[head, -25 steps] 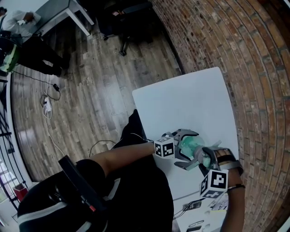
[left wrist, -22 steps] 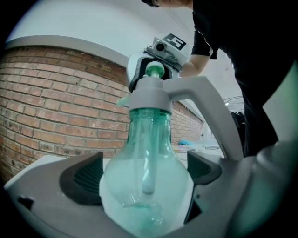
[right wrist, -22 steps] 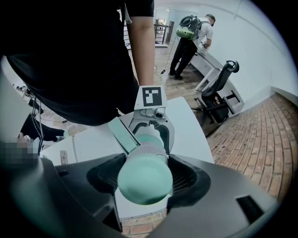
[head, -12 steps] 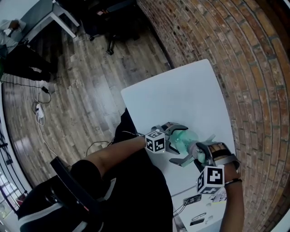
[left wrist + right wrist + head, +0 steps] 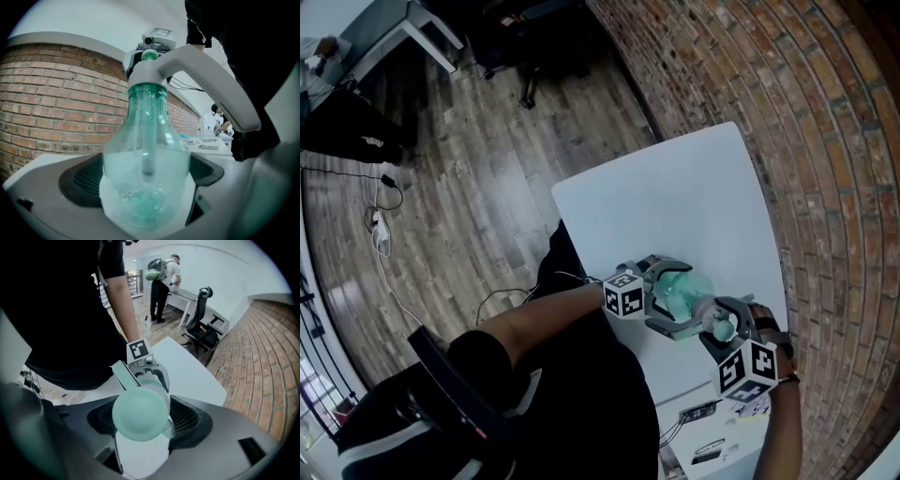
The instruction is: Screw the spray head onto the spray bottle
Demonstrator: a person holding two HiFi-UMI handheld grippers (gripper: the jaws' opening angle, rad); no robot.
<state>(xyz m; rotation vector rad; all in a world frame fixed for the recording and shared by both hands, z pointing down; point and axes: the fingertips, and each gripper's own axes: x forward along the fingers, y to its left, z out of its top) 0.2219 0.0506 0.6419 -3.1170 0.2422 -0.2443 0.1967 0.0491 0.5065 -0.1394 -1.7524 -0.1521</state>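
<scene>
In the head view the clear green spray bottle is held above the white table, with my left gripper shut on its round body. The left gripper view shows the bottle between the jaws, its dip tube inside and the white-and-green spray head sitting on the neck. My right gripper is shut on that spray head from the other end. Seen from the right gripper view, the head's round green end fills the gap between the jaws, with the left gripper's marker cube beyond it.
A brick wall runs along the table's far side. Wood floor with a cable lies to the left. Small items sit on the table's near end. An office chair and a standing person are far back.
My right gripper has turned about the spray head and its marker cube has shifted slightly to the right. The left gripper keeps hold of the bottle in the same spot.
</scene>
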